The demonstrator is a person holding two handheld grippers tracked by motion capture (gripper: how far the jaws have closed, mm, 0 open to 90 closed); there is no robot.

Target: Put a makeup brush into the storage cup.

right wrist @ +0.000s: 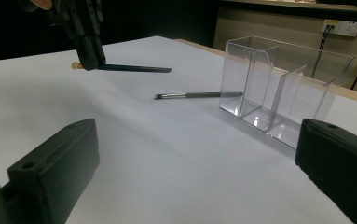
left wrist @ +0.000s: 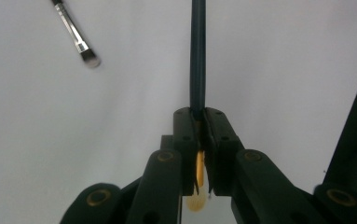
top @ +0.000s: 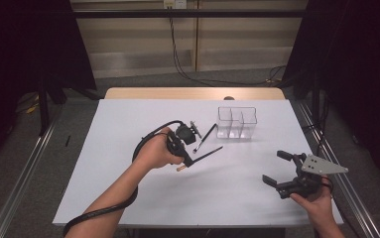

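High view: left gripper (top: 183,157) mid-table, clamped on dark pencil (top: 206,154) near its tan end, shaft sticking out right, lifted off white table (top: 128,198). Left gripper view: jaws shut tight around pencil (left wrist: 197,56), tan end behind pads. Brush (top: 205,137) flat on table just beyond pencil, apart from it. Clear organizer (top: 236,122) farther right, near brush's far end. Right gripper (top: 280,171) at near right edge, jaws wide apart, holding nothing.
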